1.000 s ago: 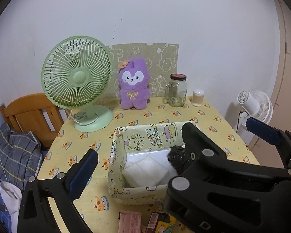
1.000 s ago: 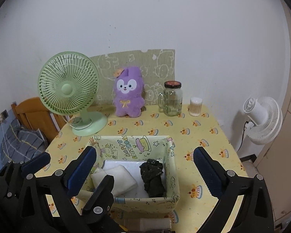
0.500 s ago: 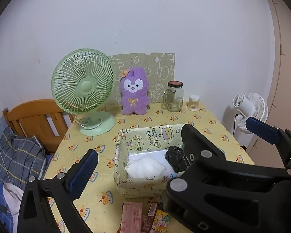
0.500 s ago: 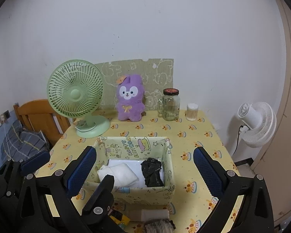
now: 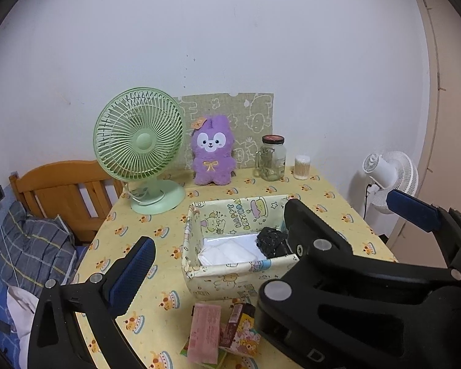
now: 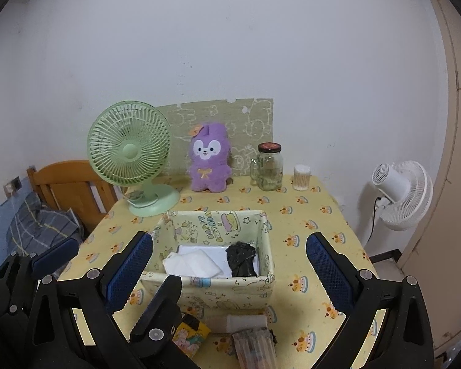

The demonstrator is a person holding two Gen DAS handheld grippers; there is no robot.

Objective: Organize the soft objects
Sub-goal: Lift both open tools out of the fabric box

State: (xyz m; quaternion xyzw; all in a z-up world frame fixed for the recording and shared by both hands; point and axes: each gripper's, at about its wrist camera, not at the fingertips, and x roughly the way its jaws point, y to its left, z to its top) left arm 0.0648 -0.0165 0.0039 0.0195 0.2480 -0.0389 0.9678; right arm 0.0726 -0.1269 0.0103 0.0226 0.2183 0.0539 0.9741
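White cloth (image 6: 193, 263) & black cloth (image 6: 242, 258) sit in box (image 6: 230, 289); plush (image 6: 209, 156) left on table imo. Both grippers (image 6: 229, 272) (image 5: 270, 240) wide, empty.

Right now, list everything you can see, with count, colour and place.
storage box: one, pale yellow print, table centre
white cloth: one, left in box
black cloth: one, right in box
plush toy: one, purple, back by wall
desk fan: one, green, back left
glass jar: one, clear, right of plush
cotton swab pot: one, right of jar
packets: several, mixed colours, in front of box
floor fan: one, white, right of table
chair: one, wooden, left
left tongs: open, empty
right tongs: open, empty
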